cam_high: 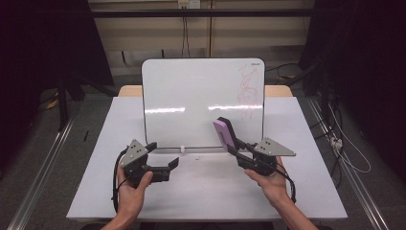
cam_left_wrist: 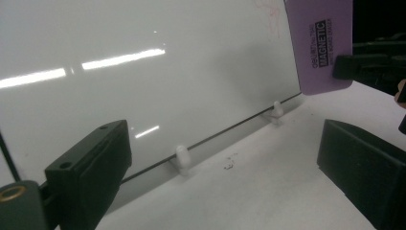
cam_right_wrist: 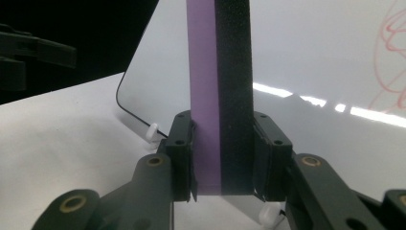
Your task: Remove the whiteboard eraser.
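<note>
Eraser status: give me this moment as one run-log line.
right gripper: shut on eraser, held upright | whiteboard: red scribbles at right side | left gripper: open, holds nothing

"MAGNETIC" printed on purple eraser (cam_left_wrist: 321,43)

Dim surroundings, glare streaks on whiteboard (cam_high: 191,96)

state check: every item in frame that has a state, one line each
whiteboard: upright on the table, propped on small white feet, mostly clean, red scribbles on its right part
eraser: off the table, clamped between the right gripper's jaws, purple back to one side, black felt to the other
right gripper: shut on the eraser, held in front of the board
left gripper: jaws open, holding nothing, low over the table
</note>
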The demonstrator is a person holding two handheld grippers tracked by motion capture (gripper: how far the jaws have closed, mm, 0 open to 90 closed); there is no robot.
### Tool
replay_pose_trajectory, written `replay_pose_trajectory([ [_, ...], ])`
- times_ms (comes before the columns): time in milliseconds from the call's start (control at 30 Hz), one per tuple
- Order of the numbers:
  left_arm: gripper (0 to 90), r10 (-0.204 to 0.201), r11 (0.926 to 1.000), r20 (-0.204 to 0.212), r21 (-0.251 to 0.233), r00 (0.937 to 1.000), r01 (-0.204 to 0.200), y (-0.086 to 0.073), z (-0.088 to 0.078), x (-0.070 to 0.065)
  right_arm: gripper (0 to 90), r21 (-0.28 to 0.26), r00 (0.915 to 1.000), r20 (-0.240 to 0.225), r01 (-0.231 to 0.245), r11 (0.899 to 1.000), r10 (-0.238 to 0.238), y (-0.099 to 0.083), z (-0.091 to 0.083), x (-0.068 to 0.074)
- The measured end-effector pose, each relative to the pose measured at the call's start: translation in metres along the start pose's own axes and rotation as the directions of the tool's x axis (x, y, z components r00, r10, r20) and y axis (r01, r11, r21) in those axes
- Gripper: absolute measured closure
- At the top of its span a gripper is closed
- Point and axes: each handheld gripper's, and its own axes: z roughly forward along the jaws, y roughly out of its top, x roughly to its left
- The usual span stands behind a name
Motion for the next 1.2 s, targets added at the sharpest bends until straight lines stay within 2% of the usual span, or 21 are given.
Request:
replay_pose_trajectory([
  [233, 4.3, -0.01, 0.9999, 0.025, 0.001, 0.9996, 0.01, 0.008, 0.015, -0.003, 65.1, -0.006, 0.9999, -0.007, -0.012, 1.0, 0.012, -0.002, 0.005, 0.004],
  [433, 4.3, 0.01, 0.9997, 0.029, -0.024, 0.9995, -0.01, 0.016, 0.021, -0.009, 65.0, -0.025, 0.9997, -0.021, -0.008, 1.0, 0.007, -0.002, 0.005, 0.008],
  [600, 4.3, 0.013, 0.999, 0.042, -0.043, 0.999, -0.011, 0.022, 0.025, -0.016, 65.0, -0.039, 0.9994, -0.033, -0.016, 0.999, 0.014, -0.002, 0.009, 0.014],
  [700, 3.9, 0.019, 0.9974, 0.061, -0.07, 0.998, -0.015, 0.026, 0.031, -0.022, 65.0, -0.058, 0.9979, -0.059, -0.032, 0.998, 0.028, -0.002, 0.012, 0.019],
  [800, 3.8, 0.025, 0.996, 0.072, -0.087, 0.9971, -0.018, 0.029, 0.035, -0.025, 65.0, -0.067, 0.9974, -0.065, -0.037, 0.997, 0.033, 0.0, 0.014, 0.02],
  [1000, 4.0, 0.04, 0.9946, 0.091, -0.099, 0.9951, -0.031, 0.036, 0.046, -0.031, 65.0, -0.08, 0.9937, -0.087, -0.078, 0.994, 0.071, 0.002, 0.022, 0.021],
  [1200, 7.5, 0.016, 0.9898, 0.096, -0.142, 0.9952, -0.002, 0.04, 0.054, -0.037, 65.0, -0.083, 0.9892, -0.104, -0.112, 0.99, 0.103, 0.002, 0.028, 0.023],
])
